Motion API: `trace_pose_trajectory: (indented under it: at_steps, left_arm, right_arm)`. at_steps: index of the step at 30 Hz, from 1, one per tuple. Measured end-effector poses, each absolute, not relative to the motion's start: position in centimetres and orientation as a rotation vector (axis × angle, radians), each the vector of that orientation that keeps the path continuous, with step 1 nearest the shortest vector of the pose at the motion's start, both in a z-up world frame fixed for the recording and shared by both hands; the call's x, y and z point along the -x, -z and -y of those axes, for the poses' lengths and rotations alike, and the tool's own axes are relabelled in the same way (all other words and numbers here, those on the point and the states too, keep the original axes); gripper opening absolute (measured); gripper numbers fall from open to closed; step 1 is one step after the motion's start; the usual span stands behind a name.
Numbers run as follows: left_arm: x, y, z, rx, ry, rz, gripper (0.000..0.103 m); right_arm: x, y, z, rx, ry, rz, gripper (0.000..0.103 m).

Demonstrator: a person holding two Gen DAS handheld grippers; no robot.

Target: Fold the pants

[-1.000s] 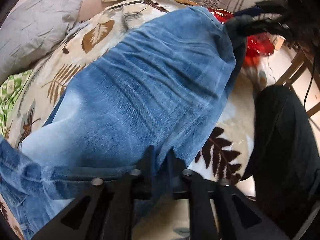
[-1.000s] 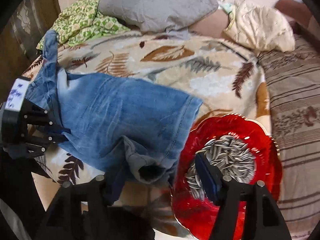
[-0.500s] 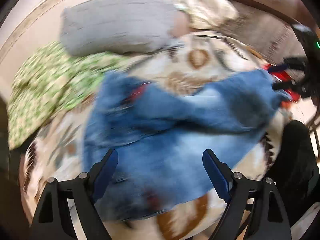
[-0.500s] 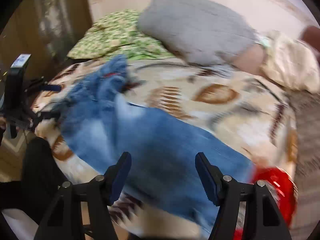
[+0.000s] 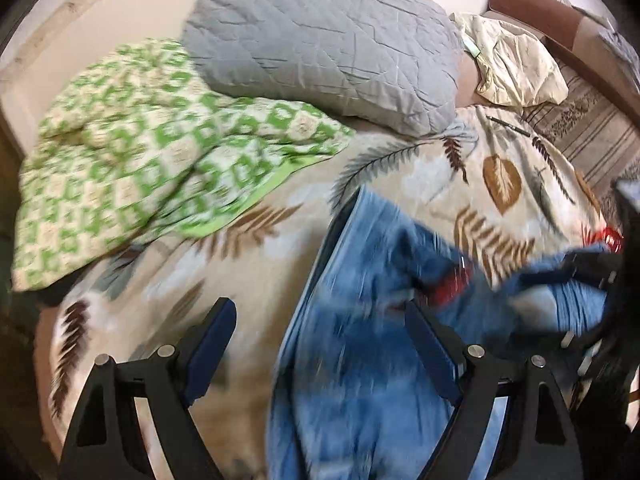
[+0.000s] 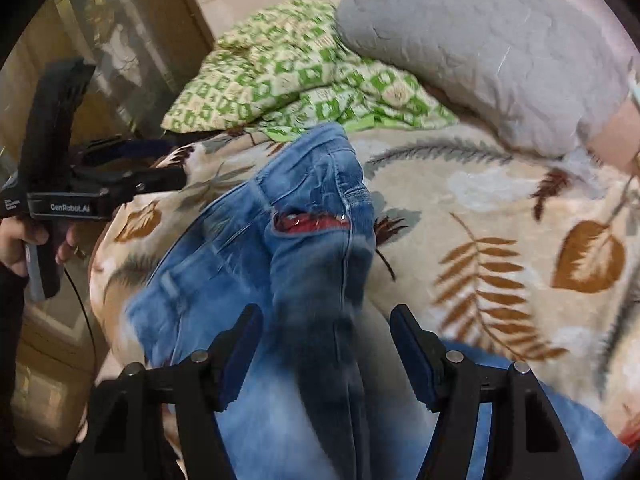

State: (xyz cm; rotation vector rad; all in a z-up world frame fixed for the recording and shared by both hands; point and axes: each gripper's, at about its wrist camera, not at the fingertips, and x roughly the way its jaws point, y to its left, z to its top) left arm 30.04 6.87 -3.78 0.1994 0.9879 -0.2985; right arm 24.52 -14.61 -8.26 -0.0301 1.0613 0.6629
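Observation:
The blue jeans (image 5: 360, 360) lie loosely folded on the leaf-print bedspread (image 5: 260, 248), with a red lining showing at the waist (image 6: 308, 222). In the right wrist view the jeans (image 6: 304, 280) stretch from the near edge toward the pillows. My left gripper (image 5: 320, 340) is open and empty above the jeans' left edge. My right gripper (image 6: 326, 346) is open and empty, hovering just over the jeans. The left gripper also shows in the right wrist view (image 6: 160, 164), open, at the bed's left side.
A grey quilted pillow (image 5: 320, 40) and a green-patterned blanket (image 5: 140, 180) lie at the head of the bed. A cream pillow (image 5: 516, 68) and striped cover (image 5: 592, 136) are at the right. A red dish edge (image 5: 610, 236) peeks out by the jeans.
Both grippers have let go of the jeans and opened. The jeans now lie on the bedspread, and both grippers have swung toward the waist end.

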Motion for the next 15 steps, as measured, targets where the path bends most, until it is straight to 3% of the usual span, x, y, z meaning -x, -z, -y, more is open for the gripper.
trace_pose_trajectory:
  at_steps: [8,9,10,11,15]
  left_arm:
    - [-36.5,9.3,-2.3,-0.385,0.389,-1.064,0.085]
    - [-36.5,9.6,-2.2,-0.393,0.405,-1.067,0.077]
    - [-36.3,9.9,-2.3,-0.382,0.444,-1.077,0.018]
    - [-36.2,9.9,-2.5,-0.342,0.480,-1.110,0.005]
    - [-33.1,7.6,-3.3,-0.363,0.492,-1.048,0.004]
  right_arm:
    - [-29.3,12.3,13.7,-0.090,-0.683,-1.143,0.068]
    - [-29.4,12.4,13.7,-0.099,-0.699,-1.135,0.061]
    - [-29.4,12.5,13.6,-0.105,-0.721,-1.124,0.031]
    - [-29.2,12.4,13.5,-0.112,-0.744,-1.119,0.025]
    - [-27.6,11.1,12.8,-0.063,-0.757,-1.068,0.018]
